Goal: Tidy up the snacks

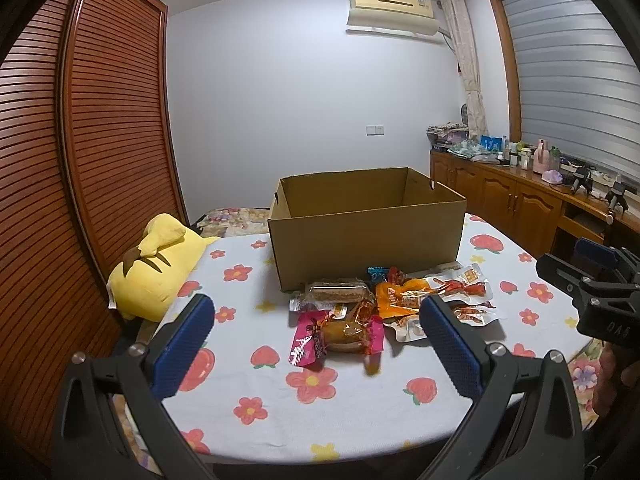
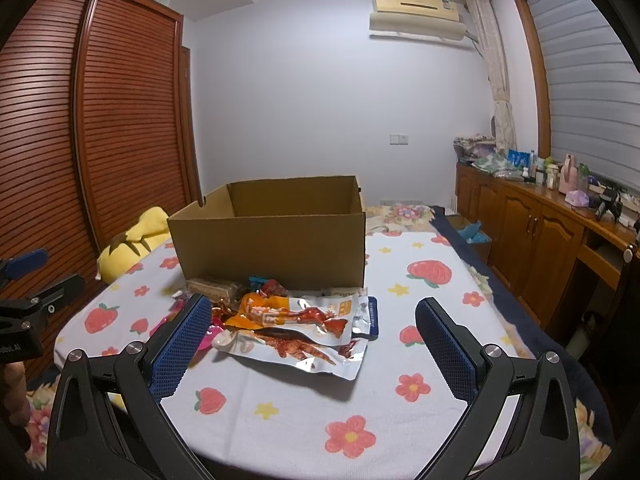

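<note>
Snack packets in foil and coloured wrappers (image 1: 384,308) lay heaped at the middle of the flower-printed tablecloth (image 1: 360,408), touching the open brown cardboard box (image 1: 366,232). Left gripper (image 1: 316,344) and right gripper (image 2: 314,344) hovered with jaws released, grasping nothing.

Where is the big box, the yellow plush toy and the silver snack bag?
cardboard box (image 1: 360,248), left wrist view, front wall.
yellow plush toy (image 1: 156,272), left wrist view, its body.
silver snack bag (image 2: 296,354), right wrist view, middle of pouch.

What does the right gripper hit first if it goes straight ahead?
Probably the silver snack pouches lying between the open right gripper and the cardboard box; if it passes above them, the box's front wall. Height is unclear.
</note>
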A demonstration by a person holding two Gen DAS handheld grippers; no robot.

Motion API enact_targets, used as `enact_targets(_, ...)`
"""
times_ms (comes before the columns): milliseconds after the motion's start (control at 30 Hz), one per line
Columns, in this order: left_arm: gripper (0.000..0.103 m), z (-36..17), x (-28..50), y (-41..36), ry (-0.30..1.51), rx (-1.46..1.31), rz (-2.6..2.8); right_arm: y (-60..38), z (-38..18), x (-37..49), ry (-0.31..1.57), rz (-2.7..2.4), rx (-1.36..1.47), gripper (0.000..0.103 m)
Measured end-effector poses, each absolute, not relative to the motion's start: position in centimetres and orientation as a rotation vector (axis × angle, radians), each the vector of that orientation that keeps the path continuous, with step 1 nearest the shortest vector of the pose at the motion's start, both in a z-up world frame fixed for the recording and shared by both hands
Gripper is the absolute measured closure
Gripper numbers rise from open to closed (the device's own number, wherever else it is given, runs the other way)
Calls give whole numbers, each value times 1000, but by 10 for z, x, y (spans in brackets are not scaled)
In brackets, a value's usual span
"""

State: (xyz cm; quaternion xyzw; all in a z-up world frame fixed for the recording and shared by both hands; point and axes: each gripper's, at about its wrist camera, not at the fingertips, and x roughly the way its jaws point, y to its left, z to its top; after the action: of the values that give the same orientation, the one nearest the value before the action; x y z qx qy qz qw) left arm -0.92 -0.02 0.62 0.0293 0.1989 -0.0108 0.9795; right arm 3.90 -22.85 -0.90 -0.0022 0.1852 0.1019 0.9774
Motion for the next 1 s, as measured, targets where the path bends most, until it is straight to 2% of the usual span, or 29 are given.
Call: enact_targets(1000, 0, 9, -10, -2, 386, 67, -26, -227, -1, 37, 364, 208, -9, 0)
